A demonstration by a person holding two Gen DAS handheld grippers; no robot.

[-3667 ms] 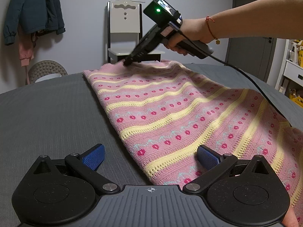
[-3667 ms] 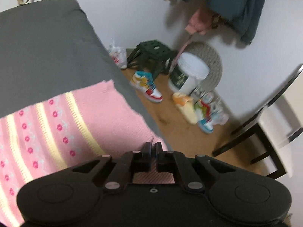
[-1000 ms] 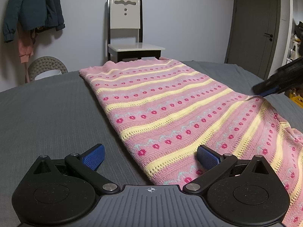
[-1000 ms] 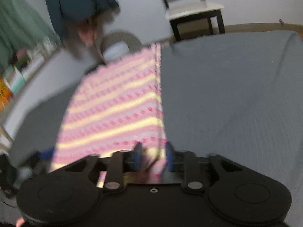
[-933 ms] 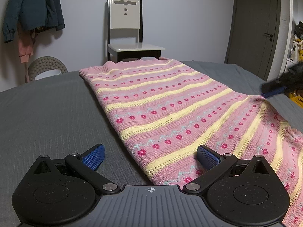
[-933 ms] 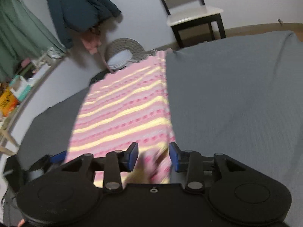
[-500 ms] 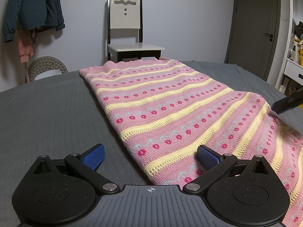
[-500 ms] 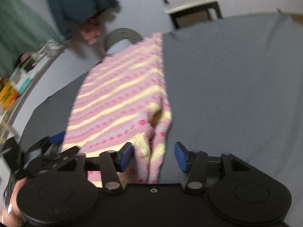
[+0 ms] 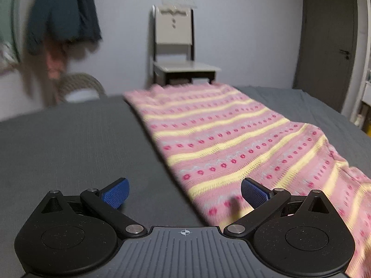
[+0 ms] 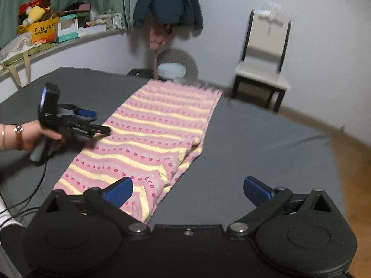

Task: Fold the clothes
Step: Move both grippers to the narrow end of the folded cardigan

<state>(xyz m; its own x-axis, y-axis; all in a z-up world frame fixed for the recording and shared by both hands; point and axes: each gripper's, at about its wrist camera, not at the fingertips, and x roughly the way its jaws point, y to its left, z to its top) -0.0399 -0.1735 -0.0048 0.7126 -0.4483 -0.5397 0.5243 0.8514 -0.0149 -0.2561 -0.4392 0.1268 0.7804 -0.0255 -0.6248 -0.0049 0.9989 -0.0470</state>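
**A:** What do we have in front of us?

**B:** A pink knitted garment with yellow stripes and rows of small red dots (image 10: 157, 134) lies lengthwise on a dark grey bed cover (image 10: 259, 143). In the right wrist view it runs from the lower left of the frame up toward the centre top. Its far end reaches the edge of the bed near a cream chair with a black frame (image 10: 264, 53). Its right edge is rumpled, with a small ridge near the middle of the frame.

**A:** And our grippers?

**B:** Our left gripper (image 9: 184, 191) has its blue-padded fingers spread wide and holds nothing. It sits low at the garment's left edge, one pad over the cover and one over the knit. Our right gripper (image 10: 186, 191) is also spread wide and empty, above the near end; its left pad is over the knit, its right pad over bare cover. We cannot tell whether either touches the cloth.

**A:** How should we make the fold well?

**B:** As we judge it, we should first smooth that rumpled right edge. Then each gripper should pinch one near corner, catching all layers. We should lift both evenly and carry the near end toward the chair end, keeping the stripes aligned so the sides meet squarely.
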